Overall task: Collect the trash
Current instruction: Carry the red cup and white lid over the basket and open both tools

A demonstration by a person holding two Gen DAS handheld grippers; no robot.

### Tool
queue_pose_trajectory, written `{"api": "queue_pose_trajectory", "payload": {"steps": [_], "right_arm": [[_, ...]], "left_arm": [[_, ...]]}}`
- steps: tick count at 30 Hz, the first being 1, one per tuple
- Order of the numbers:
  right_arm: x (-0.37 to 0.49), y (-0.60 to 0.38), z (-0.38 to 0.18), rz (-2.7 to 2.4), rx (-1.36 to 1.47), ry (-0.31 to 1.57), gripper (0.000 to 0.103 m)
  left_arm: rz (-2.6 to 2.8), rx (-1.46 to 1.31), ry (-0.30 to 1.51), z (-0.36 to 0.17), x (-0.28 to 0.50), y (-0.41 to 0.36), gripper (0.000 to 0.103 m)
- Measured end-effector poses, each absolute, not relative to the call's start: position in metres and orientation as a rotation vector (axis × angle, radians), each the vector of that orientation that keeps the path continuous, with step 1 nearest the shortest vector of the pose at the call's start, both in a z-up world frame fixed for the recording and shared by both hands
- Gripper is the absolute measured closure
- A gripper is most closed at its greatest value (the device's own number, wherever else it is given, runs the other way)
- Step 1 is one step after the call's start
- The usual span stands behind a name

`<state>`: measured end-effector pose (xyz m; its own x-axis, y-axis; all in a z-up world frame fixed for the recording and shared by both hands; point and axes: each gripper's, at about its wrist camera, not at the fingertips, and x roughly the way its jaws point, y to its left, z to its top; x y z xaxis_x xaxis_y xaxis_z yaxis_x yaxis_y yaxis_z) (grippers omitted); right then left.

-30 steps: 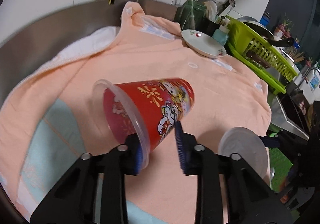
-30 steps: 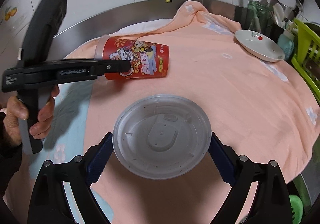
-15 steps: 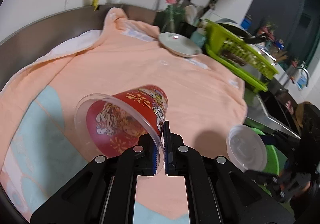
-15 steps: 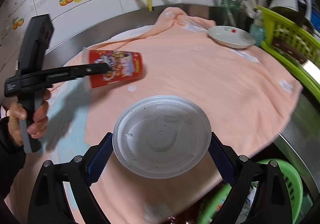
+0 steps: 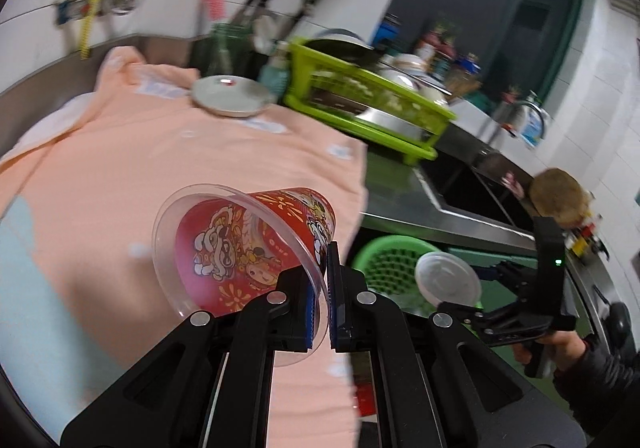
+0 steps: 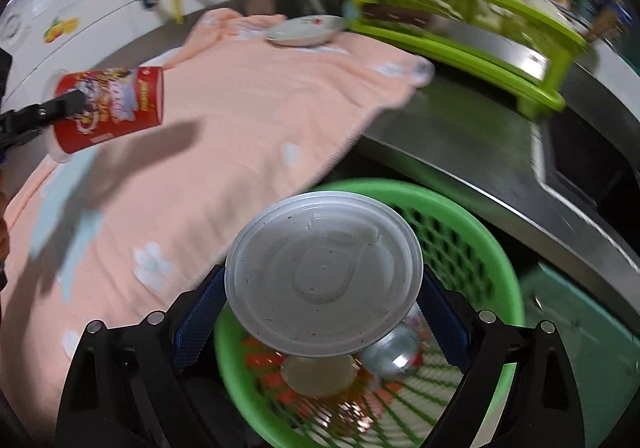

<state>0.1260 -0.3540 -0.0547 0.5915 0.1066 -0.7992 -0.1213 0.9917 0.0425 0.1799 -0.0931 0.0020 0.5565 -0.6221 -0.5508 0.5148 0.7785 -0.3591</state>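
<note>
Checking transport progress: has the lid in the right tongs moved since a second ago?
Yes. The lid, then over the peach towel, has gone right, past the towel's edge, and now hangs over the green basket.

Looking forward along the fingers of the left gripper (image 5: 319, 300) from close behind, angled down across the peach towel (image 5: 160, 168) toward the green dish rack (image 5: 360, 104) and tiled back wall, with the right gripper (image 5: 448, 288) and green basket (image 5: 384, 252) at lower right. Looking along the right gripper (image 6: 320, 312) steeply down into the green basket (image 6: 492, 248), very near, past the counter edge. Shared between both: peach towel (image 6: 240, 108), white plate (image 6: 306, 31), dish rack (image 6: 460, 16), red cup (image 6: 112, 104), clear lid (image 6: 324, 276), basket.
</note>
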Motion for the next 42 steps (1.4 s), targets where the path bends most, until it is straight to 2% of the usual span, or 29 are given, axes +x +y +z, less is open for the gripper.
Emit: {"api": "queue_pose_trajectory", "payload": {"steps": [14, 27, 30, 32, 34, 37, 42], "right_arm": [[0.086, -0.432, -0.081, 0.032, 0.107, 0.976, 0.013], [0.073, -0.443, -0.083, 0.068, 0.154, 0.948, 0.012], [0.073, -0.442, -0.083, 0.076, 0.161, 0.944, 0.012], [0.072, -0.441, -0.083, 0.077, 0.164, 0.943, 0.012], [0.071, -0.441, -0.083, 0.08, 0.171, 0.94, 0.012], [0.07, -0.44, -0.083, 0.083, 0.176, 0.938, 0.012], [0.066, -0.434, -0.081, 0.087, 0.176, 0.93, 0.012]], "left_arm": [[-0.842, -0.089, 0.814, -0.021, 0.158, -0.228, 0.099], [-0.85, -0.076, 0.959, -0.07, 0.177, -0.293, 0.097], [-0.849, -0.083, 0.996, -0.08, 0.18, -0.296, 0.087], [-0.837, -0.087, 0.999, -0.083, 0.181, -0.294, 0.07], [-0.832, -0.099, 0.998, -0.085, 0.181, -0.292, 0.063], [-0.827, -0.099, 1.005, -0.087, 0.18, -0.289, 0.062], [-0.813, -0.105, 0.989, -0.082, 0.176, -0.28, 0.053]]}}
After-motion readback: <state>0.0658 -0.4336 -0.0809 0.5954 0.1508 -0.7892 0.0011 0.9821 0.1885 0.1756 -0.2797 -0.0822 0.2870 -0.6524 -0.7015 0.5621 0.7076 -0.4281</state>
